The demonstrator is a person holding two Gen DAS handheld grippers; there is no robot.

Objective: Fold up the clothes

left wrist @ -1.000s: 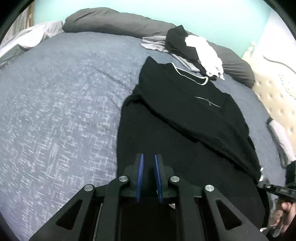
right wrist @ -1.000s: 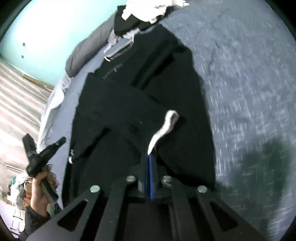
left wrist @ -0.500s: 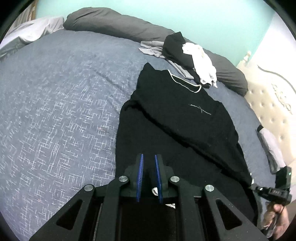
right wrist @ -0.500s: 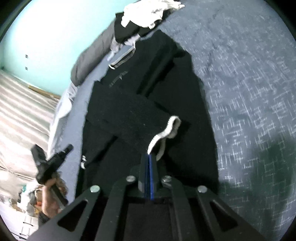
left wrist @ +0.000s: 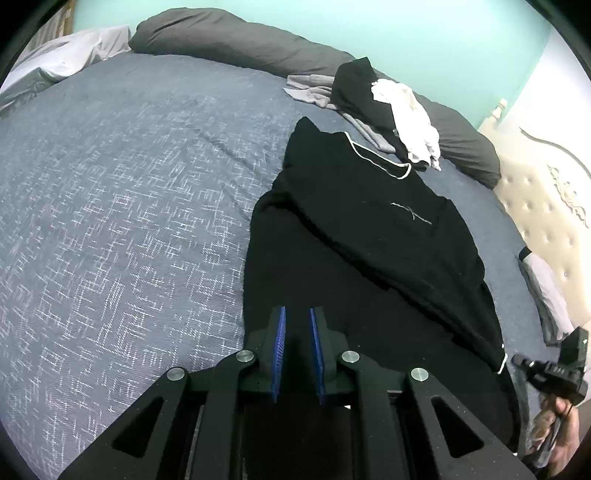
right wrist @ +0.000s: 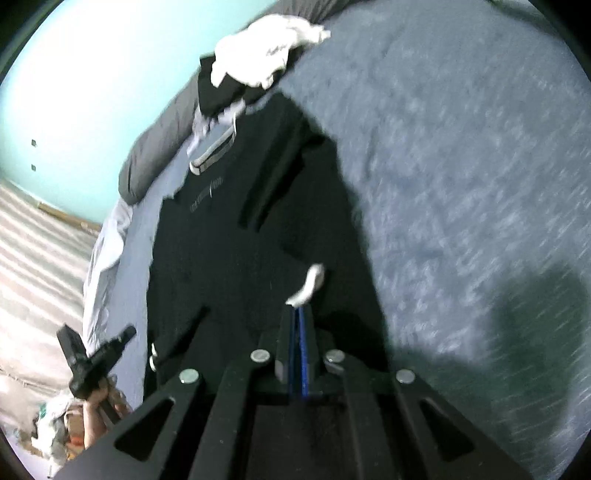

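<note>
A: Where's the black shirt (left wrist: 369,236)?
B: Flat on the grey-blue bedspread (left wrist: 122,206), neck w/ white trim facing the far pillows. One side's folded in over the body, so there's a diagonal ridge across it.
A: Right gripper (right wrist: 299,314)?
B: Jaws pressed tight on the shirt's white-edged cuff (right wrist: 308,286), which pokes up past the tips, over the black cloth. That view's blurry.
A: Left gripper (left wrist: 296,314)?
B: Above the shirt's near hem, blue pads (left wrist: 280,332) a narrow gap apart. Black cloth shows in the gap, but can't tell if it's gripped.
A: Around it?
B: Clothes pile (left wrist: 380,107) (black, grey, white) just past the collar, long dark pillow (left wrist: 236,44) along the teal wall (left wrist: 406,33). Tufted cream headboard (left wrist: 543,225) on the right of the left view. A hand (right wrist: 99,402) holds the other gripper's handle at lower left of the right view.
</note>
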